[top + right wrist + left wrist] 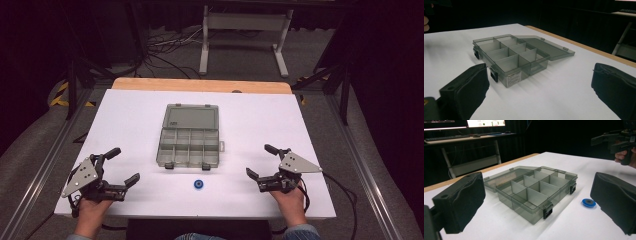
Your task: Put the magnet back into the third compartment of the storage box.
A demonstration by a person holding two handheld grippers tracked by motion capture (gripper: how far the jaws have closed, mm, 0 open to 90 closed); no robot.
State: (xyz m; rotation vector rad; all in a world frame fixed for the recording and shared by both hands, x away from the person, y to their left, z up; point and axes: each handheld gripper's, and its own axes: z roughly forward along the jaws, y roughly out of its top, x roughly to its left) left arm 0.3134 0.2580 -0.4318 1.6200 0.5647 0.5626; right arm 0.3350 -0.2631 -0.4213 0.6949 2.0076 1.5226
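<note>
Translucent grey plastic forms the organiser box (pixel 189 146), which lies at the centre of the white table (pixel 125 120) in the high view, its lid folded flat toward the far edge and its compartments exposed. A blue disc (pixel 198 184) lies on the table just in front of the box's latched side. The left gripper (pixel 119 167) hovers near the front left corner, jaws spread, nothing between them. The right gripper (pixel 261 161) hovers near the front right, jaws likewise spread and empty.

Left gripper view: both black jaws stand wide apart. Between them lie the box (pixel 531 191) and, to its right, the disc (pixel 588 202), well apart from either jaw.

Right gripper view: the jaws stand wide apart; the box (pixel 511 58) lies ahead, its lid open to the right.
</note>
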